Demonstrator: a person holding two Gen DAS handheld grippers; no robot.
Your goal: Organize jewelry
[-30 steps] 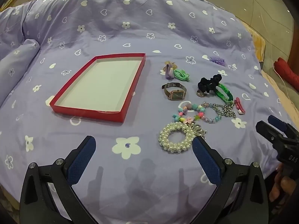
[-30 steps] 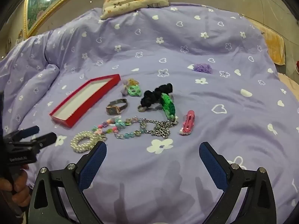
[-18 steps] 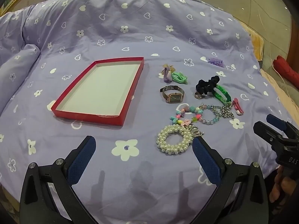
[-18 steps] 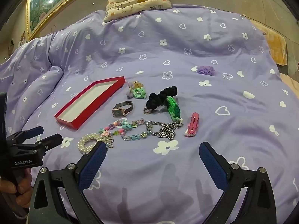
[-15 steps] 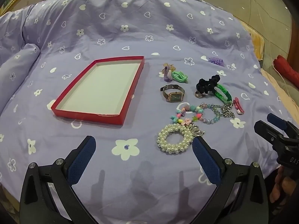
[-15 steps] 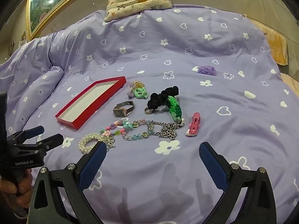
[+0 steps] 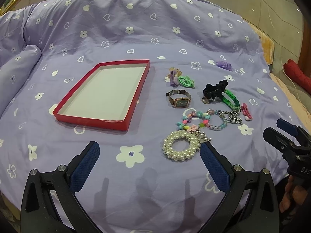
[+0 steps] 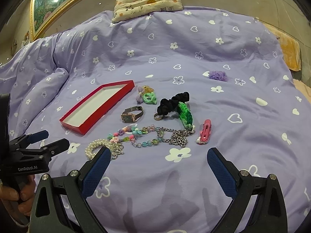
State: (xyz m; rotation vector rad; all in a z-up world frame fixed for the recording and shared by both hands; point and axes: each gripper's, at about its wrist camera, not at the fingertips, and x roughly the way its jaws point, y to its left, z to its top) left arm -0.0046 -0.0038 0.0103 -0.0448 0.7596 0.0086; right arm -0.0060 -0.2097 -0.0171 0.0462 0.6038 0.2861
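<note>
An empty red tray [image 7: 136,95] with a white floor lies on the purple bedspread; it also shows in the right wrist view [image 8: 87,128]. To its right lie a pearl bracelet [image 7: 181,145], a bead bracelet [image 7: 194,121], a silver chain [image 7: 232,116], a watch [image 7: 179,100], a black scrunchie [image 7: 214,89], a green braided band [image 7: 231,99], a pink clip [image 7: 246,111] and small hair ties [image 7: 180,79]. My left gripper [image 7: 148,160] is open and empty, near the pearl bracelet. My right gripper [image 8: 159,164] is open and empty, in front of the chain [image 8: 176,136].
A purple flower hair tie [image 7: 224,65] lies apart at the back right. A patterned pillow [image 8: 147,0] sits at the bed's far end. A rolled fold of duvet [image 7: 17,68] rises on the left. A red object [image 7: 297,73] lies off the bed at right.
Both grippers have drawn back and risen slightly, so the bed and jewelry look a little farther away. Nothing was picked up or moved.
</note>
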